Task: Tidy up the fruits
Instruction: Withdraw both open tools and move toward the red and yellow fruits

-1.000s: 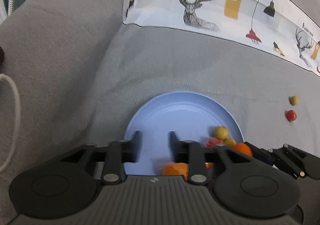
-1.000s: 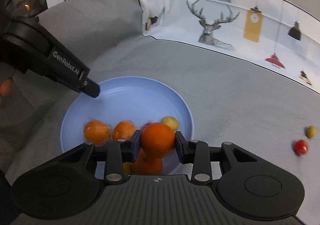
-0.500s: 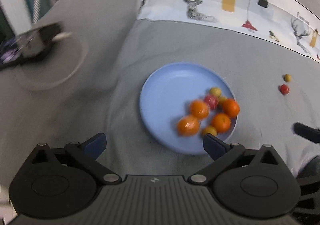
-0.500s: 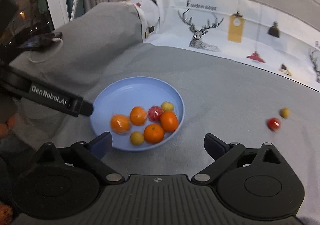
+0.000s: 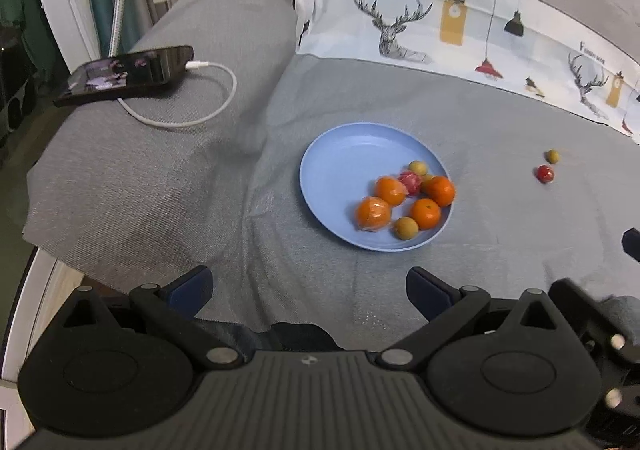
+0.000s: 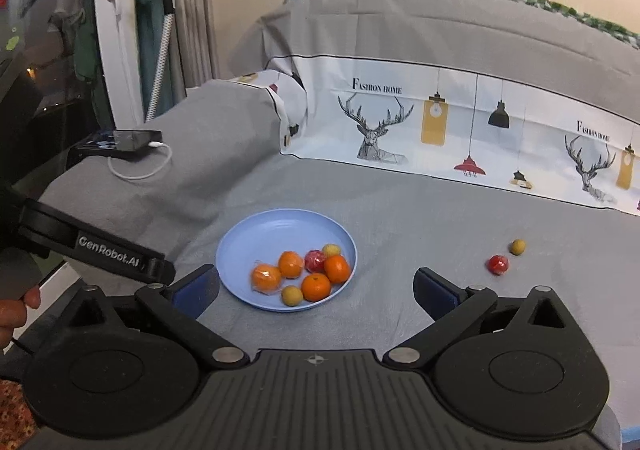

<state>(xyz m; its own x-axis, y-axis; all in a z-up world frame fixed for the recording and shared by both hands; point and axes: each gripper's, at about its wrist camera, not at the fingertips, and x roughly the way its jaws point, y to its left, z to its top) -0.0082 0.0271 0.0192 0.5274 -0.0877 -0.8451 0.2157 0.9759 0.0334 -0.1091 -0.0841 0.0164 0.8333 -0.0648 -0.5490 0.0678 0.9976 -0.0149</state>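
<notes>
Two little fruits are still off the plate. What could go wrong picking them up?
The red fruit and yellow fruit lie close together on soft cloth, so wide jaws may nudge one away. The plate holds its fruit crowded to one side; dropping more there might knock an orange over the rim.

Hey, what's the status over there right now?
Both grippers, left and right, just opened, empty. Seven fruits on blue plate. Red fruit and yellow fruit loose on cloth. Nothing blocking.
</notes>
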